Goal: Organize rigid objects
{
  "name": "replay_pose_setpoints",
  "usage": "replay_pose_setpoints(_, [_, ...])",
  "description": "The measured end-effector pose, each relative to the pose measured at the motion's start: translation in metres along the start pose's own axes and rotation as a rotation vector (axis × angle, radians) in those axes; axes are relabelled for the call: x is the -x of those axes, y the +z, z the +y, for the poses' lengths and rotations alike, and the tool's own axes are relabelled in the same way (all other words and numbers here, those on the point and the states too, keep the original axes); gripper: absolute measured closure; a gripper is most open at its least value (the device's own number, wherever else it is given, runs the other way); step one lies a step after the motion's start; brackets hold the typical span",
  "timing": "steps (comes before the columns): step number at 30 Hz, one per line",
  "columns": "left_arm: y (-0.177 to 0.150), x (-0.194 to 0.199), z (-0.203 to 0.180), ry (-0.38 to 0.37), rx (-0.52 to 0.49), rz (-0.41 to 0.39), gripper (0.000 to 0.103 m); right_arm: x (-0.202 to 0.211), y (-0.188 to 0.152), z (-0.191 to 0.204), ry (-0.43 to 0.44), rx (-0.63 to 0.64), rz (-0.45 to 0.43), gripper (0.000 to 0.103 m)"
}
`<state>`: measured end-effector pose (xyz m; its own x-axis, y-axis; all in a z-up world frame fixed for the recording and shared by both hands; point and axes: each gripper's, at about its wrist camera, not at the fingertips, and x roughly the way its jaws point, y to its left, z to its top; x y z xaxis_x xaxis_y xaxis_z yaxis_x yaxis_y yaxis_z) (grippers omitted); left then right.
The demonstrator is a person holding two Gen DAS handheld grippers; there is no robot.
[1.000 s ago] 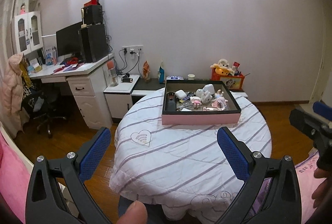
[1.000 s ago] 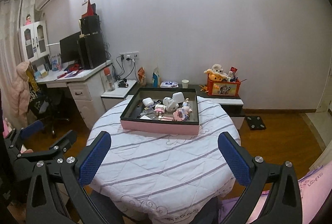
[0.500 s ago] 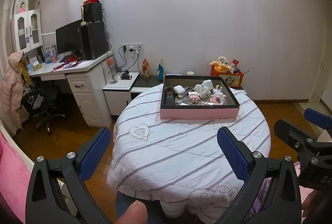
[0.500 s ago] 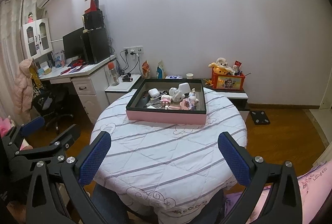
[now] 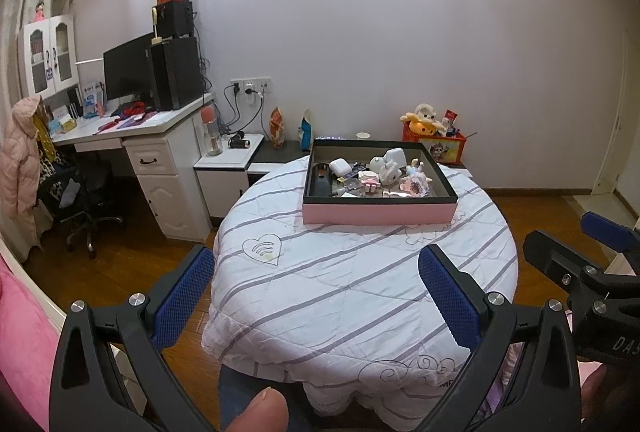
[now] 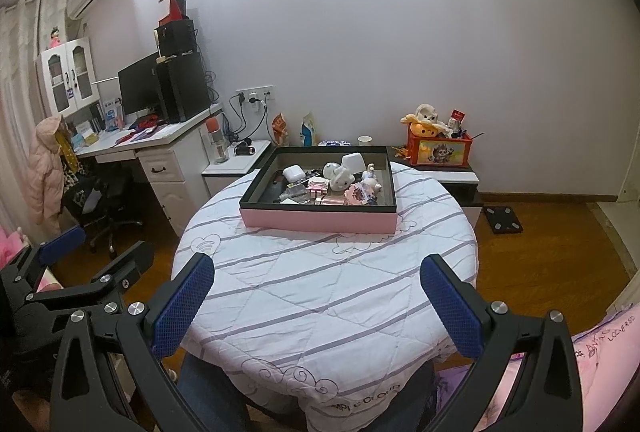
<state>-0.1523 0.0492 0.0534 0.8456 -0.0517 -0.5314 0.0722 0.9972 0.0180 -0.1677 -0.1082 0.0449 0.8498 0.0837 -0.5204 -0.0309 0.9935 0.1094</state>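
- The small rigid objects [image 6: 328, 182] all lie heaped together inside the pink-sided tray [image 6: 318, 220], mostly in its middle and right part. It stands on the far half of the round worktop [image 6: 320, 296], which is draped in a striped white quilt.
- In the heap a white earbud case [image 6: 294, 173] lies toward the left. A white figurine [image 6: 338, 176] stands in the middle with a white box [image 6: 354, 162] behind it, and pink block pieces [image 6: 318, 188] and a small pink-and-white toy [image 6: 366, 190] lie toward the front.
- A long dark item [image 5: 320, 176] lies along the tray's left wall, seen best from the left wrist view. What the tiny clear and dark bits between these are, I cannot tell.
- Change over the last second: both cameras have drawn back and a little higher, so the tray shows smaller and more of the near quilt is in sight. Nothing inside the tray has shifted.
- My reading is that neither claw is working on the pile at this moment. Whether this is a stand-off ahead of sorting or a retreat after putting things in, the frames do not settle.
- The left claw [image 5: 316, 292] is spread wide and holds nothing, hanging over the near edge of the worktop, well apart from the tray.
- The right claw [image 6: 318, 300] is likewise wide and empty, over the near quilt.
- Beyond the worktop, an orange toy box [image 6: 438, 152] with plush toys sits on a low cabinet by the wall.
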Motion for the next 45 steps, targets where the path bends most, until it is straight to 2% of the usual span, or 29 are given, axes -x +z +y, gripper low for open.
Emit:
replay_pose_setpoints(11, [-0.002, 0.0, -0.001, 0.02, -0.009, -0.009, 0.0, -0.001, -0.003, 0.002, 0.008, 0.006, 0.006, 0.0])
replay_pose_setpoints(45, [-0.006, -0.011, -0.001, 0.005, 0.012, 0.013, 0.0, -0.004, -0.007, 0.005, 0.012, 0.011, 0.014, 0.0])
